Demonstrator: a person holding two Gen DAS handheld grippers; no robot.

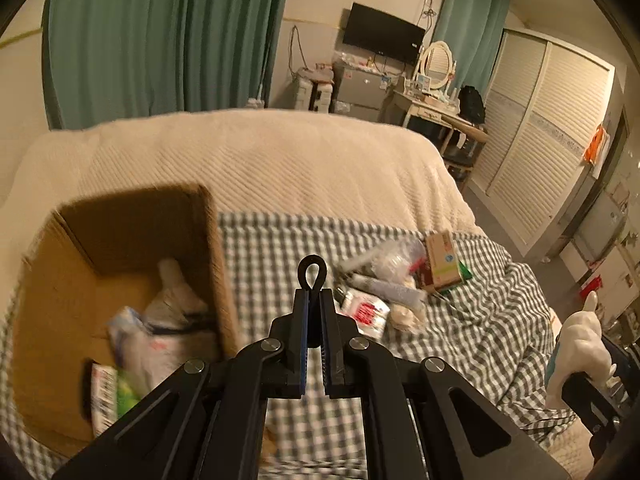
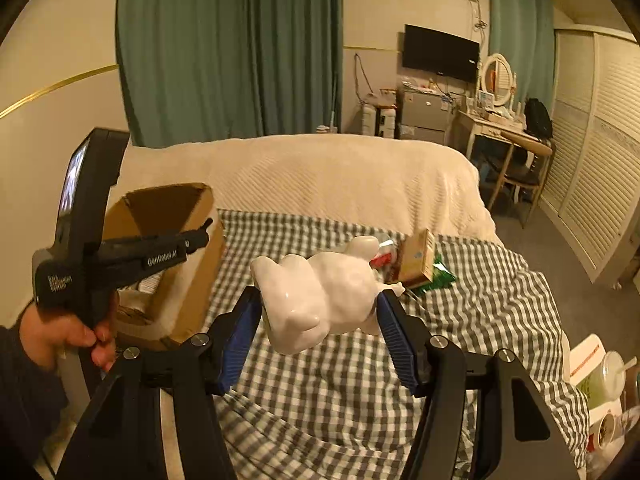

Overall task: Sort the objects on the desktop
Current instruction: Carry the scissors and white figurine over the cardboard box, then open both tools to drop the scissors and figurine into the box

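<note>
From the left wrist, the left gripper (image 1: 314, 300) has its fingers closed on a black loop (image 1: 312, 273). The box (image 1: 132, 304) already holds packets; a pile (image 1: 396, 280) waits on the bed (image 1: 280, 248).

From the right wrist, the right gripper's (image 2: 318, 316) fingers grip a white figurine (image 2: 320, 296) above the bed, not yet boxed.

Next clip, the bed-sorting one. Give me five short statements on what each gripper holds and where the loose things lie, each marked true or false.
1. The right gripper holds a white figurine clear of the bed. True.
2. The left gripper is wide open. False: it is shut on a thin black loop.
3. The cardboard box already has packets in it. True.
4. The pile of small items lies on the cream blanket. False: it lies on the checked cloth.
5. The cardboard box lies to the right of the pile. False: it lies to the left.
</note>
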